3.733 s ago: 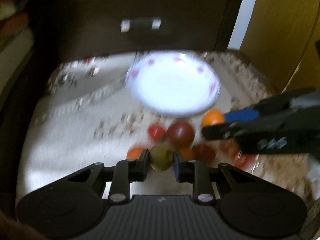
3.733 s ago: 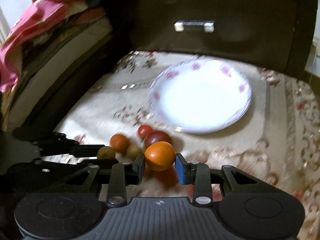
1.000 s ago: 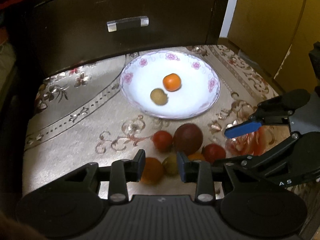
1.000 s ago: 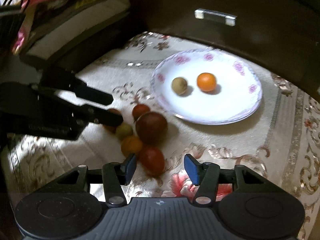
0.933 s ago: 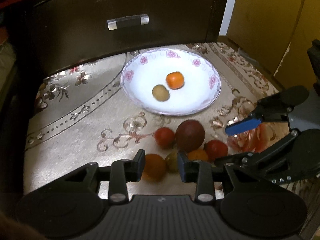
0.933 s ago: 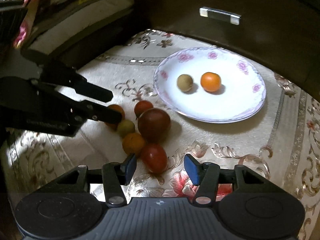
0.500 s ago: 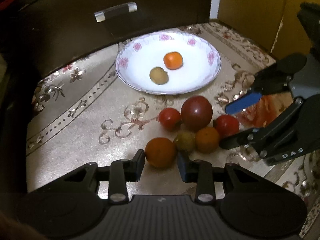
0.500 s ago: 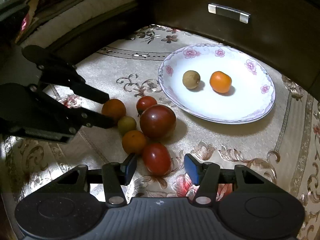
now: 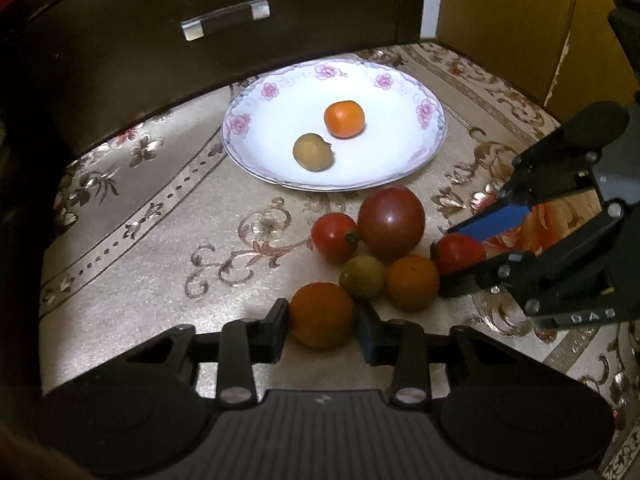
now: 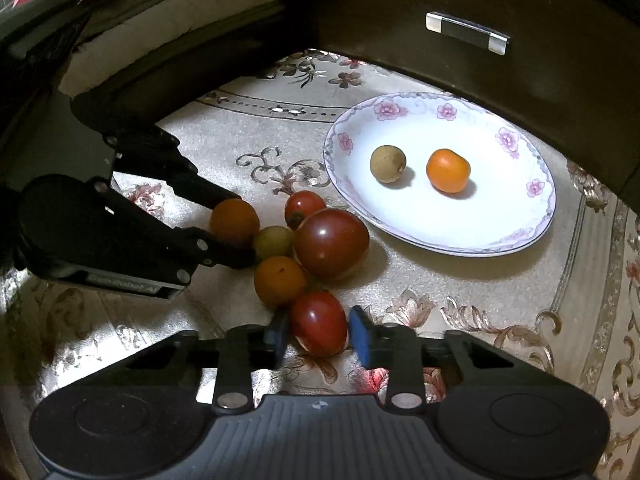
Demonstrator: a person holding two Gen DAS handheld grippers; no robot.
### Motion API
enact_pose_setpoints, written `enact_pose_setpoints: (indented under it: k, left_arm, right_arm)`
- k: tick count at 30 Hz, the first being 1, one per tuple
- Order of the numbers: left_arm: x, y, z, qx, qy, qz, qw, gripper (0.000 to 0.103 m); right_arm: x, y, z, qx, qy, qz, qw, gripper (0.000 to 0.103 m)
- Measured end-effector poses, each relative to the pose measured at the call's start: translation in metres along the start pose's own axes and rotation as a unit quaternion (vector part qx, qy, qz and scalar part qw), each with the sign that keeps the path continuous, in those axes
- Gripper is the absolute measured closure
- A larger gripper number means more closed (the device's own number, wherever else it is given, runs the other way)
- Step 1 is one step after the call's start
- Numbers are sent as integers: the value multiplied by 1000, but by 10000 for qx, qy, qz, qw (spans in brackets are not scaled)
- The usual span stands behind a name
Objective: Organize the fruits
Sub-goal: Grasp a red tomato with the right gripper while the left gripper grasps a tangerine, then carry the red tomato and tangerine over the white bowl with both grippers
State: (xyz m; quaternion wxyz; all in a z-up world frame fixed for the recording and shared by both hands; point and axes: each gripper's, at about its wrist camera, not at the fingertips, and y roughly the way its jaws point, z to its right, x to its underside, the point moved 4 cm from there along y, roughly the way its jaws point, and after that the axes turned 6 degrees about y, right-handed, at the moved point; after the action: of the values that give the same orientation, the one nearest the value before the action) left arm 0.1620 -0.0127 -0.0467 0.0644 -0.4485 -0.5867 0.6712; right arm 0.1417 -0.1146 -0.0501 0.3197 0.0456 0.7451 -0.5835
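Note:
A white flowered plate [image 9: 392,148] holds an orange [image 9: 344,119] and a brownish round fruit [image 9: 313,152]. In front of it on the cloth lies a heap: a big dark red tomato [image 9: 390,222], a small red tomato [image 9: 334,236], a greenish fruit [image 9: 363,278] and an orange [image 9: 412,282]. My left gripper [image 9: 322,330] is shut on another orange [image 9: 322,316] at the heap's near edge. My right gripper [image 10: 318,338] is closing its jaws on a red tomato [image 10: 318,322], with its pads against the tomato's sides. Both stay down on the cloth.
A dark drawer front with a metal handle [image 9: 224,20] stands right behind the plate. A yellow-brown panel [image 9: 500,12] rises at the right, and bedding [image 10: 180,12] lies at the left. The patterned cloth [image 9: 160,240] covers the whole surface.
The two fruits carried earlier now lie in the plate. My left gripper slid in around the near orange. My right gripper's jaws, wide apart half a second ago, have closed on the red tomato.

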Motion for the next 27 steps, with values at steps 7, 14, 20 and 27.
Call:
enact_pose_setpoints:
  k: [7, 14, 20, 27]
  left_arm:
    - [2, -11, 6, 74, 132, -33, 9999, 63]
    - [5, -7, 8, 126, 81, -128, 9998, 62]
    - [7, -8, 9, 62, 103, -135, 9998, 58]
    - [10, -10, 10, -44, 28, -123, 9999, 58]
  right_arm:
    - [2, -4, -1, -55, -15, -59, 10000, 78]
    - [3, -3, -7, -42, -204, -124, 9997, 77]
    - [3, -3, -8, -31, -233, -121, 9996, 76]
    - [4, -3, -9, -1, -269, -110, 9996, 77]
